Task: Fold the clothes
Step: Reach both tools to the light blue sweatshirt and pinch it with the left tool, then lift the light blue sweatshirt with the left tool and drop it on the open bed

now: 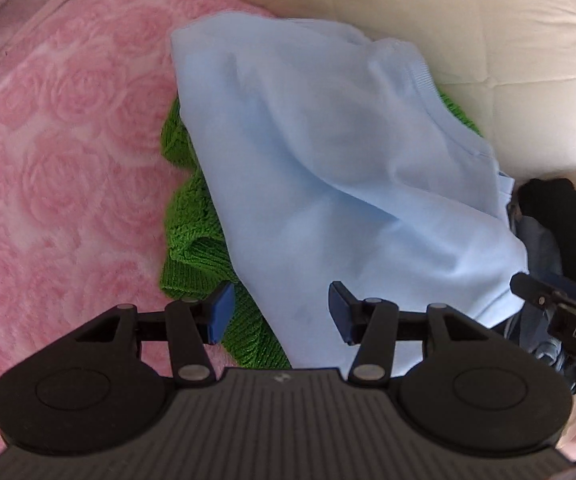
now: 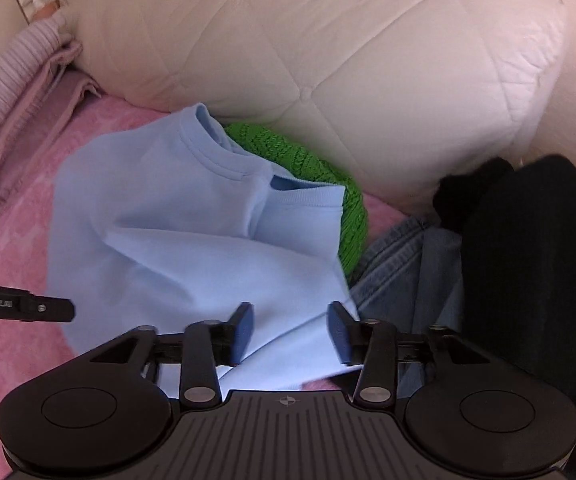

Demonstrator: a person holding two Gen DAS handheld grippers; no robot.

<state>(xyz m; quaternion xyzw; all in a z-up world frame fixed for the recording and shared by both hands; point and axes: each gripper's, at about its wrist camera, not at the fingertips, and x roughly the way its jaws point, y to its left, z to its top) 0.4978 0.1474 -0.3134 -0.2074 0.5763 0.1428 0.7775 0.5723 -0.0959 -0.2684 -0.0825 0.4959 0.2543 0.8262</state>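
A light blue shirt [image 1: 328, 168] lies crumpled on a pink blanket, partly on top of a green knit garment [image 1: 191, 236]. My left gripper [image 1: 281, 312] is open, just above the shirt's near edge, holding nothing. In the right wrist view the same shirt [image 2: 191, 248] shows its collar toward the back, with the green knit [image 2: 312, 168] behind it. My right gripper [image 2: 290, 330] is open over the shirt's near right corner, with cloth between the fingers but not pinched. The right gripper's tip shows at the left wrist view's right edge [image 1: 544, 300].
The pink rose-pattern blanket [image 1: 55, 160] covers the bed. A white quilted duvet [image 2: 328, 60] lies behind the clothes. Blue jeans [image 2: 412, 264] and a black garment [image 2: 536, 264] lie to the right. A mauve striped pillow [image 2: 19, 92] is at the left.
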